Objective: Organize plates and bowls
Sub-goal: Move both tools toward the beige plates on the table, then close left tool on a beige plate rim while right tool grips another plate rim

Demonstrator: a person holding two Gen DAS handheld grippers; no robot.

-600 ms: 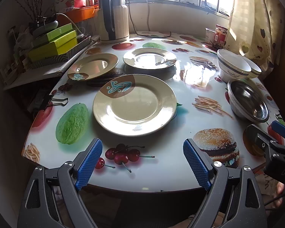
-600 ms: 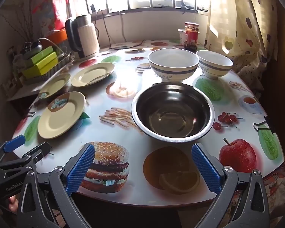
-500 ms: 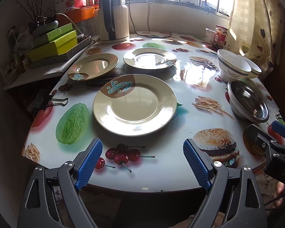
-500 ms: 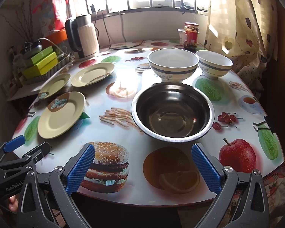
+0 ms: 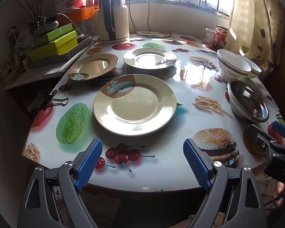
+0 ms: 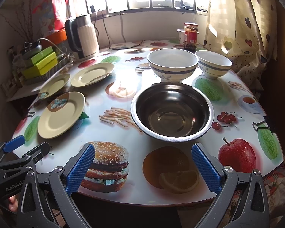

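Observation:
Three cream plates lie apart on the round table (image 5: pixel 161 174): a near plate (image 5: pixel 134 104) with a brown and teal patch, a far-left plate (image 5: pixel 94 66), a far plate (image 5: pixel 150 58). On the right stand a steel bowl (image 6: pixel 172 110), a large white bowl (image 6: pixel 172 64) with a blue band and a smaller one (image 6: pixel 213 63). My left gripper (image 5: pixel 142 161) hangs open at the table's front edge, short of the near plate, nothing between its fingers. My right gripper (image 6: pixel 143 168) is open too, just short of the steel bowl.
An electric kettle (image 5: pixel 114 19) with its cord stands at the back by the window. Green boxes (image 5: pixel 55 41) fill a tray on a side shelf at the left. A red jar (image 6: pixel 191 35) sits at the back right by the curtain. Binder clips (image 5: pixel 53 100) grip the tablecloth's edges.

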